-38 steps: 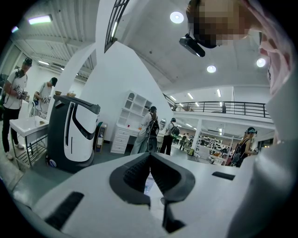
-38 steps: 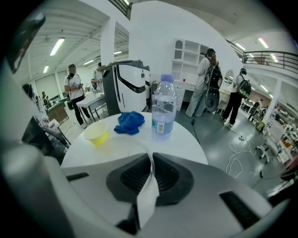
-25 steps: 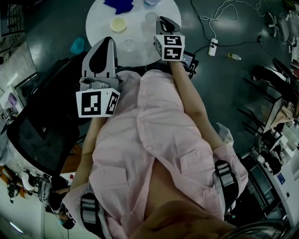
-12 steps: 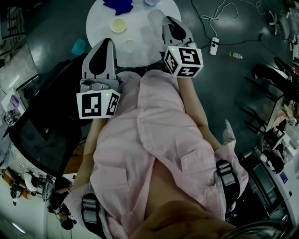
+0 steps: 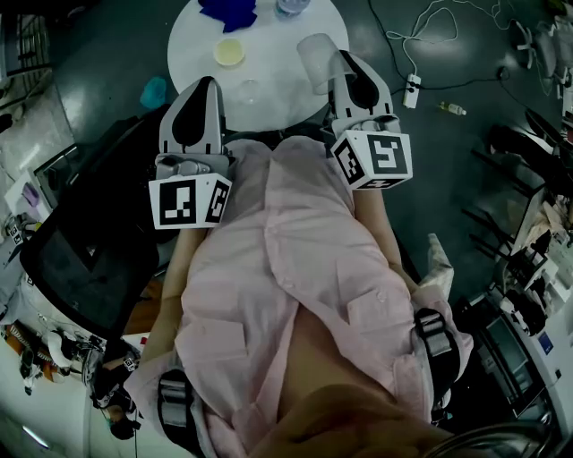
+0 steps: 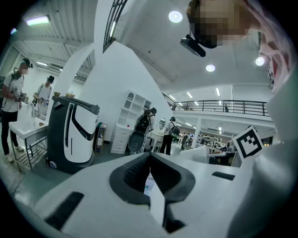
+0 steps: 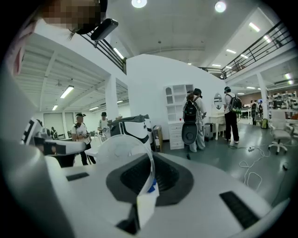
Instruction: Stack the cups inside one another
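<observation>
Your right gripper (image 7: 152, 158) is clamped on the thin wall of a clear cup (image 7: 120, 149). It grips at the rim only, and the cup is in the air over the near right edge of the round table (image 5: 269, 67). That's a thin pinch on a soft wall, so I'd guess a quick tilt or a bump on the way down could twist the cup in the pads or pop it out (it would likely go off the right edge to the floor). Your left gripper (image 6: 150, 157) is closed on nothing, by the near left edge, so it's steadying nothing.

The likely target is the second clear cup (image 5: 248, 89), standing just in from the near edge. It's light and unbraced, so a crooked entry could tip it or shove it toward your lap. Further in, a yellowish cup (image 5: 229, 51) stands left of centre, well apart from both. At the far edge are a blue item (image 5: 228, 11) and a pale cup-like thing (image 5: 291, 5), which is cut off by the frame.

Open room: the table's middle and right side are bare, a good lane across. Beyond the right edge there's a power strip (image 5: 410, 88) with its cable on the floor.
</observation>
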A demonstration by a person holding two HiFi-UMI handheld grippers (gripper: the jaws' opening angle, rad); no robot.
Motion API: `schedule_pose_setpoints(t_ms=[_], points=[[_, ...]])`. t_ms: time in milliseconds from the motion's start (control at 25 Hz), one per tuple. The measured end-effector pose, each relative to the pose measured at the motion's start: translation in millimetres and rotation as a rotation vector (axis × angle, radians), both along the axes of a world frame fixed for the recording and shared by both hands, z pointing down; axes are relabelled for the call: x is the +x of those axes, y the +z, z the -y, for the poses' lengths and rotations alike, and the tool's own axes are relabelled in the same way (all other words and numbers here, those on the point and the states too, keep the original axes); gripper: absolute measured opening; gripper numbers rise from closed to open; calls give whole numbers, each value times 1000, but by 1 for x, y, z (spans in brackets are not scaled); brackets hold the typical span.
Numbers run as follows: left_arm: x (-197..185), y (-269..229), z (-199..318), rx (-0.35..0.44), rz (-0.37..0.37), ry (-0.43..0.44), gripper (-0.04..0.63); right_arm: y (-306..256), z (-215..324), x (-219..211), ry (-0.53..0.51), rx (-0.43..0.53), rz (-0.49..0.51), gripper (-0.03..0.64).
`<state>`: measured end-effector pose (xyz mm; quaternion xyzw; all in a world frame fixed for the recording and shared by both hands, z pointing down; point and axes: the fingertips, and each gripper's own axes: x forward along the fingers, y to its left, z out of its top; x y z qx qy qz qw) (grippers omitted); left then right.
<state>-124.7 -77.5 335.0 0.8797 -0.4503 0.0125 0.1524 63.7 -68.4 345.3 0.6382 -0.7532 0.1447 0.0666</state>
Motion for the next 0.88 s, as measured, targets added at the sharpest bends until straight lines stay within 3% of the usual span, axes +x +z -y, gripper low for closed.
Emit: schedule_pose_setpoints(t_ms=[520, 880], points=[[3, 2, -5, 1, 17, 10, 18, -4, -29, 9, 81, -3, 48, 35], [4, 5, -12, -15, 9, 8, 18, 2, -38, 0, 45, -18, 40, 35]])
